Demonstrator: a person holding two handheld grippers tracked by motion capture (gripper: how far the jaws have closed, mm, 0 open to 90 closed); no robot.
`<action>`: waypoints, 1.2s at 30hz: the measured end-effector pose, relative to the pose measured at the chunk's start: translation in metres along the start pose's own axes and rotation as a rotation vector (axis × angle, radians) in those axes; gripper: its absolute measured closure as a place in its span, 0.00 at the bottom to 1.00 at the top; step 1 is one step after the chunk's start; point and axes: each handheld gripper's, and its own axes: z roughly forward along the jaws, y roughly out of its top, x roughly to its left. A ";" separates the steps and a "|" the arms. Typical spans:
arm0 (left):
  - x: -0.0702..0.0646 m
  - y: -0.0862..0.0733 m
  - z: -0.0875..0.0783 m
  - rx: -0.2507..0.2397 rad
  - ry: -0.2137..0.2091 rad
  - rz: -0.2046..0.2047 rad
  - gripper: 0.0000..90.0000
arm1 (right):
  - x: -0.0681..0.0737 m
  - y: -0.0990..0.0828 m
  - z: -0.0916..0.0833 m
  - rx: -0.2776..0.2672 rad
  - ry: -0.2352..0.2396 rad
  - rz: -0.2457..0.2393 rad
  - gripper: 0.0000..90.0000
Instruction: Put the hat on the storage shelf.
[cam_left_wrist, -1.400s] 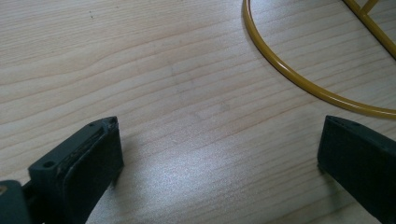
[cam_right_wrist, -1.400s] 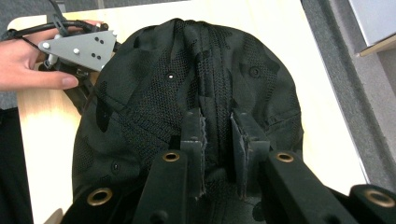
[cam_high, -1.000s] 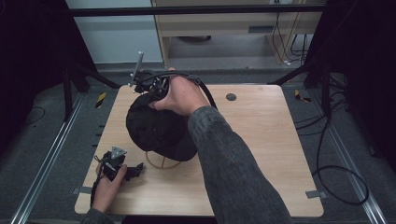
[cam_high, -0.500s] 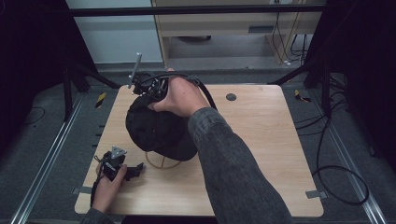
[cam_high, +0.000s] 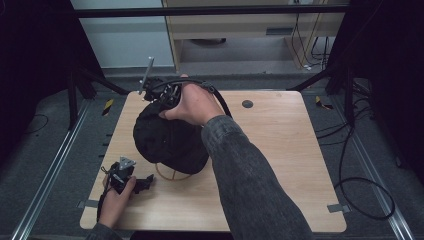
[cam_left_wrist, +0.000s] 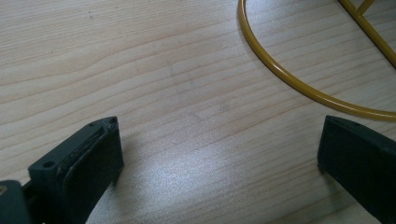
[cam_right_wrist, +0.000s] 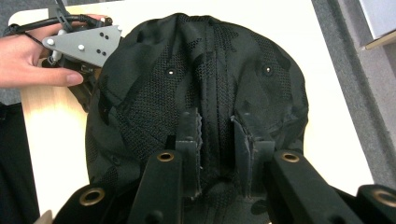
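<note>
The right gripper (cam_right_wrist: 215, 135) pinches a ridge of fabric on the black mesh cap (cam_right_wrist: 201, 79): in the right gripper view its two jaws stand close together with a fold of the cap's crown squeezed between them, and the rest of the cap spreads out beyond the fingertips toward the far end of the table (cam_right_wrist: 327, 93). The jaws have just eased apart a little, yet the fabric is between them and, as far as the dark mesh lets me judge, the pads press on it.

In the high view the right hand (cam_high: 192, 102) grips that gripper at the far side of the cap (cam_high: 167, 140), which lies on the table (cam_high: 280, 165) over a yellow wire ring (cam_high: 170, 175).

The left gripper (cam_left_wrist: 219, 154) has its jaws spread wide over bare wood with nothing between them. The yellow ring (cam_left_wrist: 280, 70) curves just beyond its fingertips, apart from them. In the high view the left hand (cam_high: 116, 200) rests this gripper (cam_high: 131, 182) near the table's near-left corner, just beside the cap.
</note>
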 end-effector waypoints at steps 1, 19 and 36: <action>0.000 0.000 0.000 0.000 0.000 0.000 0.00 | 0.000 -0.001 0.000 0.003 0.002 0.002 0.81; 0.000 0.000 0.000 0.000 0.000 0.000 0.00 | -0.004 -0.015 0.001 -0.019 0.020 0.039 0.78; 0.000 0.000 0.000 -0.001 0.002 0.004 0.00 | -0.009 -0.034 0.002 -0.042 0.031 0.091 0.73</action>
